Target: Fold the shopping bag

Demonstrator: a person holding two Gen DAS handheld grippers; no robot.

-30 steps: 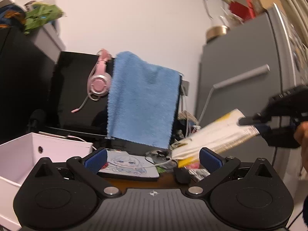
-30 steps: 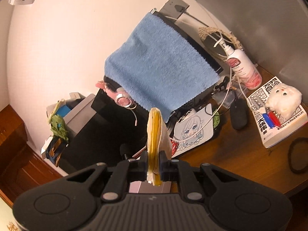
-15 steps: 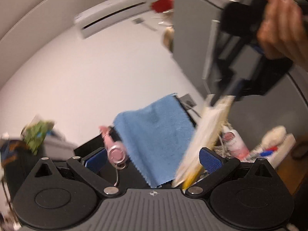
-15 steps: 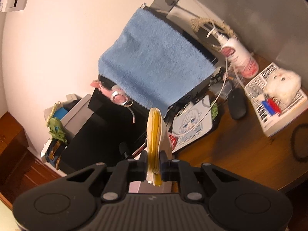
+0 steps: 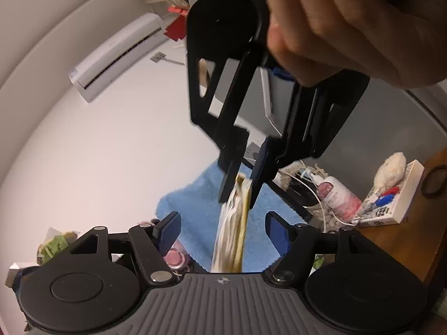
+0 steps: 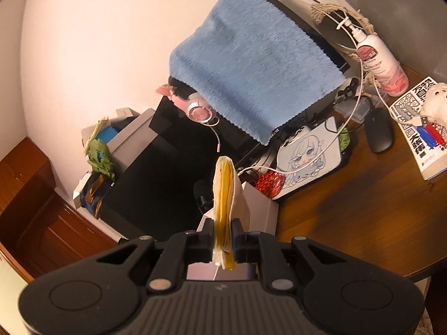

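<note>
The shopping bag (image 6: 223, 209), already flattened into a thin cream and yellow bundle, hangs in the air above the wooden desk (image 6: 363, 209), pinched at one end by our right gripper (image 5: 241, 192) and dangling between the spread, empty fingers of our left gripper (image 5: 222, 230). We judge it light, limp and slippery, likely to spring open. We would pinch its free lower end, across all layers.

White wall (image 6: 97, 42), air conditioner (image 5: 117, 55) high up, brown wooden desk (image 6: 363, 209)
</note>
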